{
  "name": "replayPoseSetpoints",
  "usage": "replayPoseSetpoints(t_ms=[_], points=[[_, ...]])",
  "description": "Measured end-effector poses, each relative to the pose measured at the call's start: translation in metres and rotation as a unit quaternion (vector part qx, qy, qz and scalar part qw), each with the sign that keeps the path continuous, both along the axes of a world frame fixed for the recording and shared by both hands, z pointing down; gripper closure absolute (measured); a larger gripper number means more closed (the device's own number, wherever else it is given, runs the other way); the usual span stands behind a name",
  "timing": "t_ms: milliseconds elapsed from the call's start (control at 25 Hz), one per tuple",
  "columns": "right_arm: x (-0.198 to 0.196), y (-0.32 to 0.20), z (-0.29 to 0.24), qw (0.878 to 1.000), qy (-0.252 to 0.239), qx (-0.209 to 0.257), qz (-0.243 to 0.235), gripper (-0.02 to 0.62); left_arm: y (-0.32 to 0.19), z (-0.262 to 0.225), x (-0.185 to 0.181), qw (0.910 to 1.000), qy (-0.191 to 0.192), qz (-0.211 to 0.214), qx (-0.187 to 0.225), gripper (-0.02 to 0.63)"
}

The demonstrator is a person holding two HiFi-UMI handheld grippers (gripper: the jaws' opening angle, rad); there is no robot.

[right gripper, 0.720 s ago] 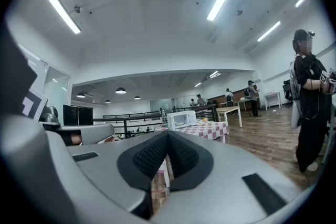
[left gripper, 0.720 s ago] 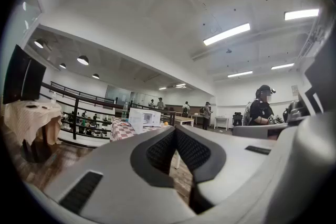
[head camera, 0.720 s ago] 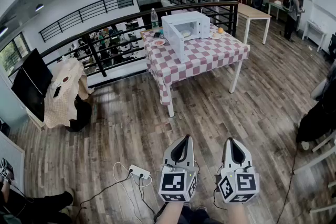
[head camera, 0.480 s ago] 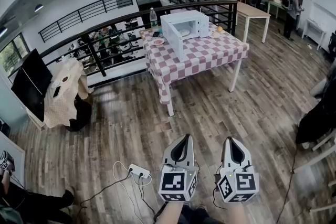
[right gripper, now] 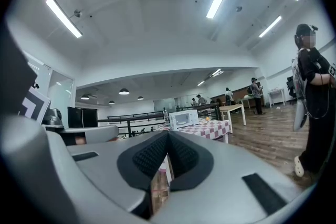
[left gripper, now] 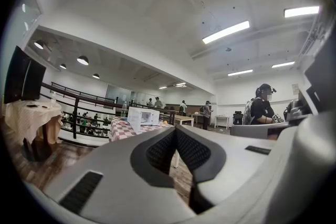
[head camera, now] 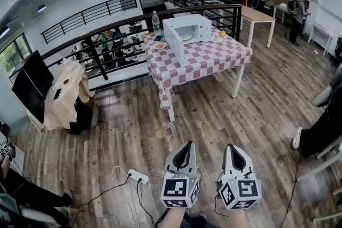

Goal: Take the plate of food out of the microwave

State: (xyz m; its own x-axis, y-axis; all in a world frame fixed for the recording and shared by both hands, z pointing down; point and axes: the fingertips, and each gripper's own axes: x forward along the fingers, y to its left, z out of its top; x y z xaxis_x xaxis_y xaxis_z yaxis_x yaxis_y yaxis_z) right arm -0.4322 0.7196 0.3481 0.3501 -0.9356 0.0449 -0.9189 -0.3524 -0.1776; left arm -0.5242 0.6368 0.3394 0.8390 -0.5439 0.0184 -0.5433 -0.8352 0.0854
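A table (head camera: 214,61) with a checked cloth stands beside a black railing (head camera: 101,40), bearing a water bottle (head camera: 156,20) and an orange (head camera: 223,33). A white power strip (head camera: 132,176) lies on the wood floor (head camera: 128,125).

The left gripper (head camera: 188,144) and the right gripper (head camera: 231,148) share one build: smooth pale grey shells that taper toward the tips, each with a dark teardrop-shaped hollow on top. Behind each sits a cube with square markers, black patterns on white faces: the left cube (head camera: 179,192) and the right cube (head camera: 241,193). A thin dark cable (head camera: 216,201) curves beside the right cube. In the left gripper view, black pads (left gripper: 160,150) with a fine dotted texture line the inner faces, and a dark rectangular slot (left gripper: 80,191) is sunk into the grey shell. The right gripper view shows the same pads (right gripper: 149,158) and slot (right gripper: 261,189).
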Motion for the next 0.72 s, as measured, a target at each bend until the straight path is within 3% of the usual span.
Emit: replayPoseSetpoints(t_ms=[720], points=[[0.039,-0.018,0.017,1.000,-0.021,-0.002,-0.008,0.604,-0.019,0.015,0.035,0.9998,-0.009,-0.014,-0.010,0.586]])
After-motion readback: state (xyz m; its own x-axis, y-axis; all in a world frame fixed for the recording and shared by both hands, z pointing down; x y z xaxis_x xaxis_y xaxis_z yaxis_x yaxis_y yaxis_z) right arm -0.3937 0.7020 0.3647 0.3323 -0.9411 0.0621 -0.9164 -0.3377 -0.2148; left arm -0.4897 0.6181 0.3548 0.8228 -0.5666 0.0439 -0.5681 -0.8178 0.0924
